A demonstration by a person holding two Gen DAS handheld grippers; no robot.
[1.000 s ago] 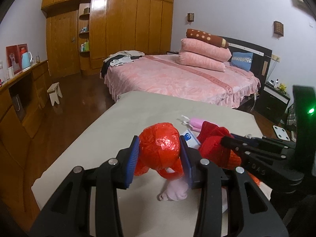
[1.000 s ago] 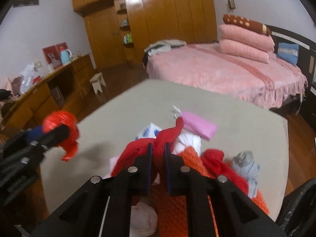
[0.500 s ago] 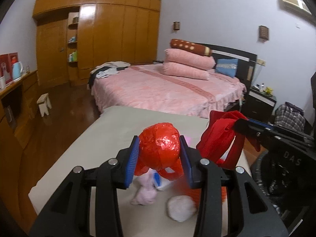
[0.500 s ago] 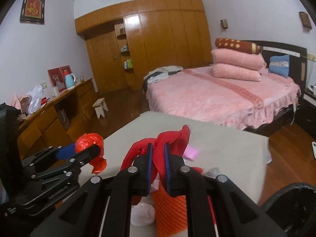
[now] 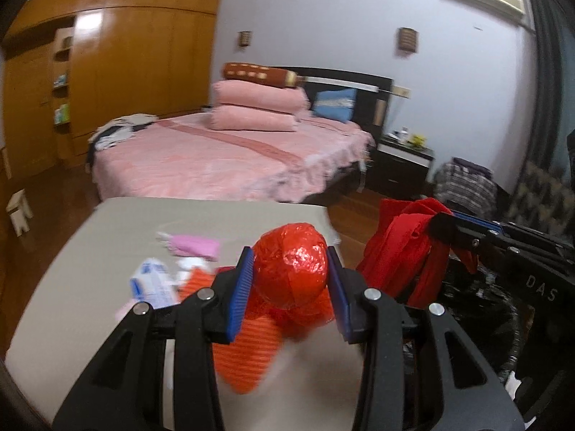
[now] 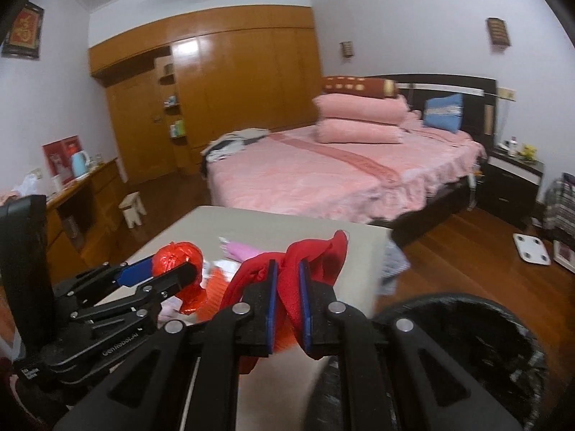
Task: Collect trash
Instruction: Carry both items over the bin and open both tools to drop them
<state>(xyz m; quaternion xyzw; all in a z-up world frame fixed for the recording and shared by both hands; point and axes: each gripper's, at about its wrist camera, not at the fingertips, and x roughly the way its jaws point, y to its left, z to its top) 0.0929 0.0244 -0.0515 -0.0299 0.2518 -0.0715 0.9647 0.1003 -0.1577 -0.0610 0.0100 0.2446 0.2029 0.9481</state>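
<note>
I have my left gripper (image 5: 291, 283) clamped on the red foil ball (image 5: 291, 269) and my right gripper (image 6: 286, 287) pinching the red cloth (image 6: 316, 256), both lifted off the table (image 5: 118, 222) for dropping into the black bin (image 6: 478, 327) at 4 o'clock.

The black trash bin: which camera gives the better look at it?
The right wrist view. There the black trash bin shows its round rim and dark lined inside, just right of the right claw holding the red cloth. The left wrist view catches only part of the bin, mostly hidden behind the right claw.
</note>
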